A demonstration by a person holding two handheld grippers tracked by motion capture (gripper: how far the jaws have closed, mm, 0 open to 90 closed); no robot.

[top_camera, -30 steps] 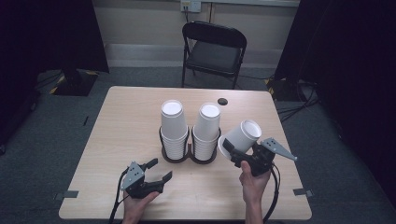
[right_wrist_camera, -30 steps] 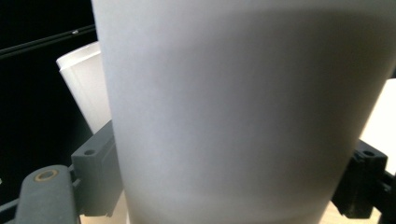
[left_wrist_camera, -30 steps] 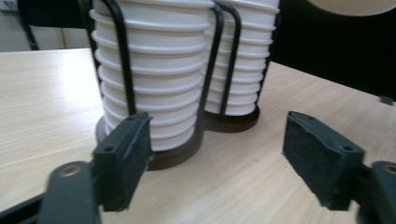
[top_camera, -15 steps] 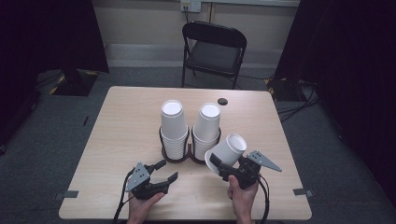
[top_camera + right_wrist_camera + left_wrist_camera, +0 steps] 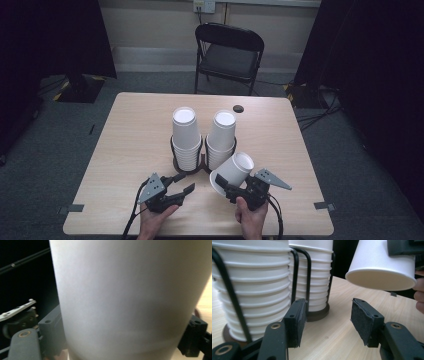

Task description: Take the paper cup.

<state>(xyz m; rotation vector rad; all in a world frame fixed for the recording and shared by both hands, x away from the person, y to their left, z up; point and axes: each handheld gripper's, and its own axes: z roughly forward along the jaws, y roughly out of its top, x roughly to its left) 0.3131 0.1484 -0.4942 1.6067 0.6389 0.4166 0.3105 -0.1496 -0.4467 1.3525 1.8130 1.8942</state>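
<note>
Two stacks of upside-down white paper cups, a left stack (image 5: pixel 185 135) (image 5: pixel 249 290) and a right stack (image 5: pixel 221 136) (image 5: pixel 314 277), stand in a black wire holder (image 5: pixel 202 162) (image 5: pixel 295 272) at the table's middle. My right gripper (image 5: pixel 227 183) (image 5: pixel 122 340) is shut on a single white cup (image 5: pixel 232 171) (image 5: pixel 125 302) (image 5: pixel 382 265). It holds the cup tilted just in front of the right stack, mouth toward the lower left. My left gripper (image 5: pixel 186 181) (image 5: pixel 327 315) lies near the front edge, pointing at the holder's base. Its jaws have just been closing, and nothing is between them.
The light wooden table (image 5: pixel 135 130) has bare room left and right of the holder. A small black disc (image 5: pixel 238 108) lies near the far edge. A black folding chair (image 5: pixel 227 50) stands behind the table, and dark curtains flank the room.
My right gripper has brought the cup down and left, toward the table's front. The left gripper's jaws have narrowed while that hand stayed put.
</note>
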